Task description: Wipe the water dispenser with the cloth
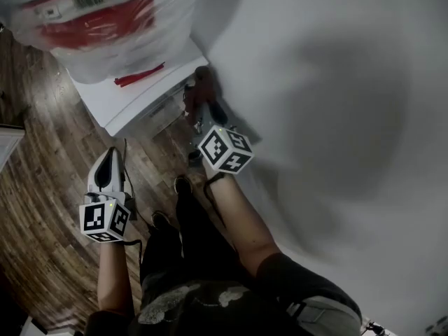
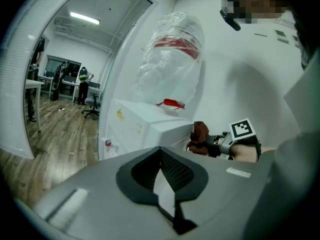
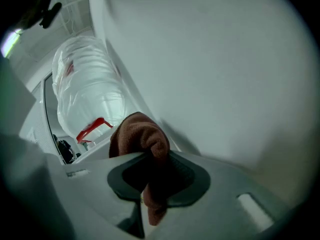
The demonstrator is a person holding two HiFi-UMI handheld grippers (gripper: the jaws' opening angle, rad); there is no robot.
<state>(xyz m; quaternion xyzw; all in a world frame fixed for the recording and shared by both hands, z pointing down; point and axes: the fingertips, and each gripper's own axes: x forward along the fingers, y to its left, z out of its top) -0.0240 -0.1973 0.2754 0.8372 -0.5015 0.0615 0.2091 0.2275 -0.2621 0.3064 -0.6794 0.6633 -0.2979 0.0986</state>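
Right gripper (image 3: 150, 176) jaws pinch the cloth (image 3: 141, 134); left gripper (image 2: 161, 159) jaws together.

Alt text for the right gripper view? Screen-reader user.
The right gripper is shut on a brown cloth that bunches above its jaws, beside a white wall. Behind, at left, is the white water dispenser topped by a plastic-wrapped bottle.

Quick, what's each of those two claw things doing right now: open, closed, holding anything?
Left gripper: closed, jaws together, nothing between them.
Right gripper: closed on a crumpled reddish-brown cloth.
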